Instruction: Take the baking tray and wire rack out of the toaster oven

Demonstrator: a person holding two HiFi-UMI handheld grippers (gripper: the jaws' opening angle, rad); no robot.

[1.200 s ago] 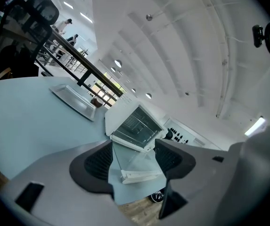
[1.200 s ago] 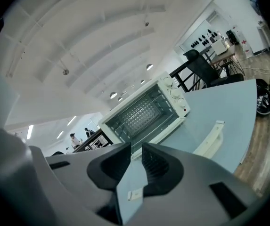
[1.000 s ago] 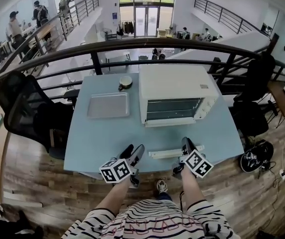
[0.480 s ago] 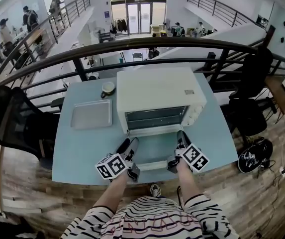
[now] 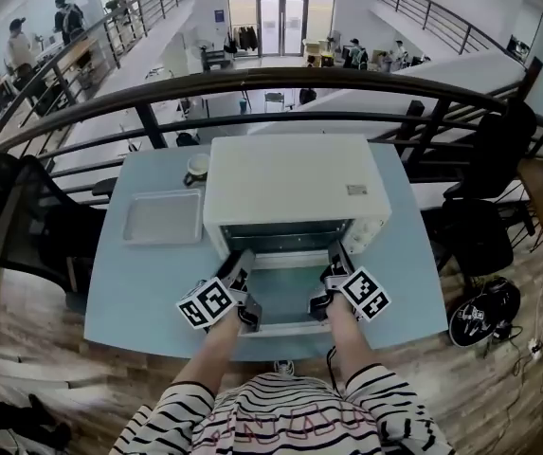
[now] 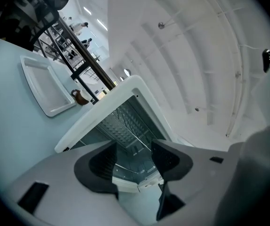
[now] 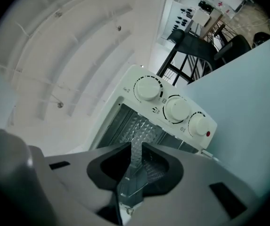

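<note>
The white toaster oven (image 5: 295, 183) stands on the light blue table (image 5: 129, 292) with its glass door folded down flat and the door handle (image 5: 285, 328) toward me. Inside the cavity I see the wire rack (image 6: 127, 126). The baking tray (image 5: 162, 218) lies on the table left of the oven. My left gripper (image 5: 240, 259) is over the door's left side, at the oven mouth. It is open, its jaws have just been closing, and nothing is between them. My right gripper (image 5: 335, 252) is over the door's right side, its jaws a narrow gap apart.
A mug (image 5: 195, 169) sits behind the tray. Three knobs (image 7: 177, 108) are on the oven's right front. A dark railing (image 5: 252, 88) runs behind the table, and a black chair (image 5: 25, 226) stands at its left.
Both grippers have moved forward from the table's front edge, past the door handle, up to the oven mouth. The left jaws stand closer together than before.
</note>
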